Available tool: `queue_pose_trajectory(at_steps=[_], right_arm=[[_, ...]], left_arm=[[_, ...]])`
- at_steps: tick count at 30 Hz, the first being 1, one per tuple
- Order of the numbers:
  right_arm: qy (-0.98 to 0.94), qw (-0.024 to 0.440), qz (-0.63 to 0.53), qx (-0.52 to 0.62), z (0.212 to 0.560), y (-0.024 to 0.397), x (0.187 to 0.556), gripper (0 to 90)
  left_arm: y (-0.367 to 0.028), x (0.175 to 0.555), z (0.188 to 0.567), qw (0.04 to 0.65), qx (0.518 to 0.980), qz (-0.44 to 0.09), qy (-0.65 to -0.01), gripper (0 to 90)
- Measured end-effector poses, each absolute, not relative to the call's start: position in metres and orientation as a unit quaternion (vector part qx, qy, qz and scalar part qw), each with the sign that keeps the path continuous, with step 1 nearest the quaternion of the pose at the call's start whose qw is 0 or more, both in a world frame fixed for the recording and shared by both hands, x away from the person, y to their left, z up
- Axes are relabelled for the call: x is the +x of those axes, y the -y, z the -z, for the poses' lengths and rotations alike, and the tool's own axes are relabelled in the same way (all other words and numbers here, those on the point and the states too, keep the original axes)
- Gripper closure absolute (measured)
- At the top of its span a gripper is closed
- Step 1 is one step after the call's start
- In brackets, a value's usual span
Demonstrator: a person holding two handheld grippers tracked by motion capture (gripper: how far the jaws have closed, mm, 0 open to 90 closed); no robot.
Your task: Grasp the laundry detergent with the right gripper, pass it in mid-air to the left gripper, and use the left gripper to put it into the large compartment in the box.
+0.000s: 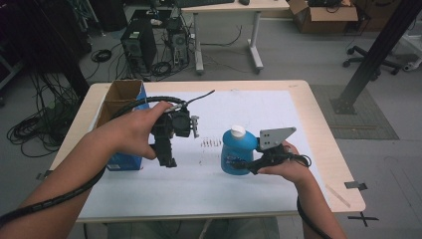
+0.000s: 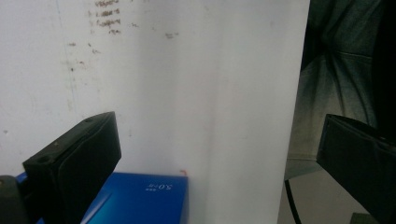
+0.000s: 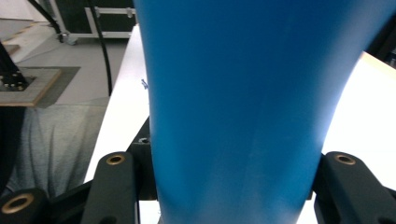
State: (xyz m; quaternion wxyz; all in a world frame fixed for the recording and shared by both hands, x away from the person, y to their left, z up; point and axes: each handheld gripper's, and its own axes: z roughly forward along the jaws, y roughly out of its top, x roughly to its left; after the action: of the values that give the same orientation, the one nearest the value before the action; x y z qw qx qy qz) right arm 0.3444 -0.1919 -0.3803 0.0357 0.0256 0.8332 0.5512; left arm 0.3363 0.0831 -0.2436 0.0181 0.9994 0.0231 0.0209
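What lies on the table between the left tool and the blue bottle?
In the high view, between the left tool and the blue bottle lies bare white table cover with a small patch of reddish scribbles; no object.

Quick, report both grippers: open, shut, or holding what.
Left gripper: open, jaws wide apart, nothing between them.
Right gripper: shut on the blue bottle, which stands on the table.
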Motion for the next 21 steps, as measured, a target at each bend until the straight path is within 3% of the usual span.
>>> queue_pose_trajectory(at_steps=[21], right_arm=[[-0.824,0.016,-0.566,-0.013,0.387,0.165,0.353,45.0]], left_arm=[[-0.067,0.342,0.229,0.019,1.0,-0.013,-0.007,0.2]])
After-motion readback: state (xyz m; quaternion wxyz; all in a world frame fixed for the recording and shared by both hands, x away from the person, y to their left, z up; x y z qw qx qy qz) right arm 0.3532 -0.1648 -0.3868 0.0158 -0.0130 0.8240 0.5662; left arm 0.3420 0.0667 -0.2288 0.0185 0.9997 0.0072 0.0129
